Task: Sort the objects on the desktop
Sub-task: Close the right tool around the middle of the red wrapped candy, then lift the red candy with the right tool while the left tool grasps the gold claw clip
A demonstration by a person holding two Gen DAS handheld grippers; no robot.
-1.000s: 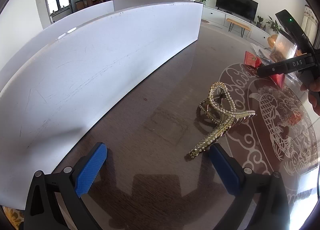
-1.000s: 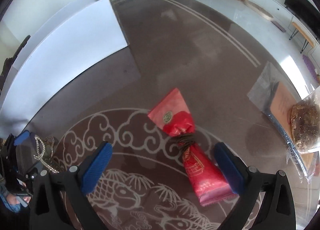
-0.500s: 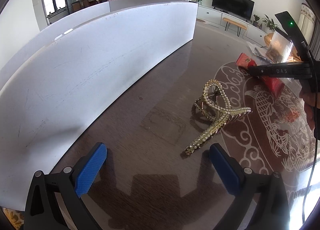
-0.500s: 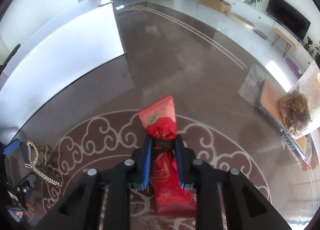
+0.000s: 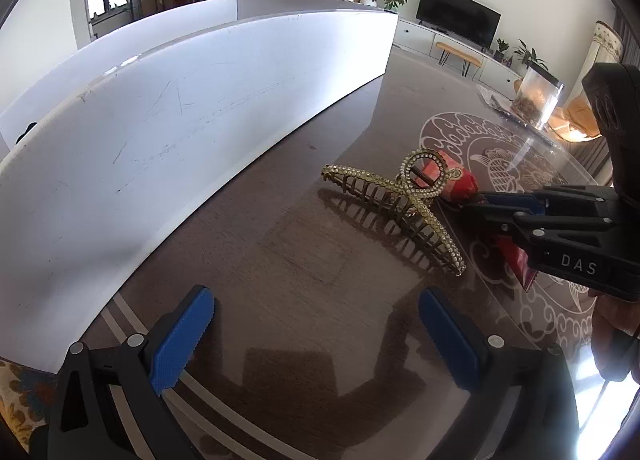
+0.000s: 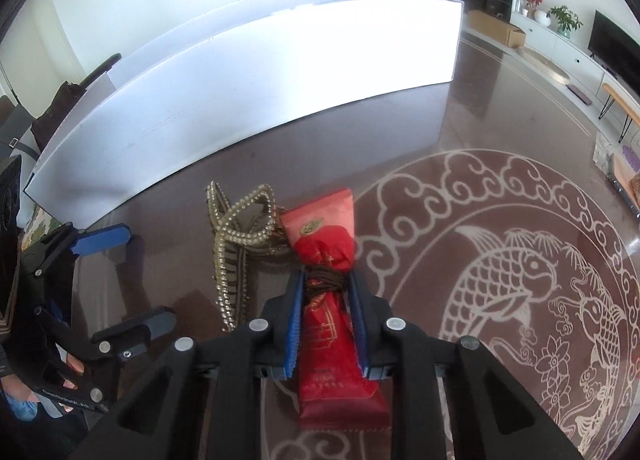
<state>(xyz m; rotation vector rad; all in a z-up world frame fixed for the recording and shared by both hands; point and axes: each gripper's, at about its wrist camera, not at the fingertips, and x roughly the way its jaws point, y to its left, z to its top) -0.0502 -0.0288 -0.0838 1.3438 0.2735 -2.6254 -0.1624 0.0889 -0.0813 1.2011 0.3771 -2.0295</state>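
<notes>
My right gripper (image 6: pixel 326 288) is shut on a red candy packet (image 6: pixel 332 292), gripped at its tied middle. The packet's front end lies right next to a gold rhinestone hair claw (image 6: pixel 236 244) on the dark table. In the left wrist view the hair claw (image 5: pixel 394 202) lies ahead and to the right, with the red packet (image 5: pixel 460 184) and the right gripper (image 5: pixel 492 202) just behind it. My left gripper (image 5: pixel 316 336) is open and empty, short of the claw.
A long white box wall (image 5: pixel 180 132) runs along the table's left side and shows in the right wrist view (image 6: pixel 256 72) too. A clear bag of snacks (image 5: pixel 536 100) stands at the far right. A white fish pattern (image 6: pixel 516 268) marks the table.
My right gripper closed on the red packet and carried it left, up beside the hair claw. The left gripper stayed open and swung to face the claw.
</notes>
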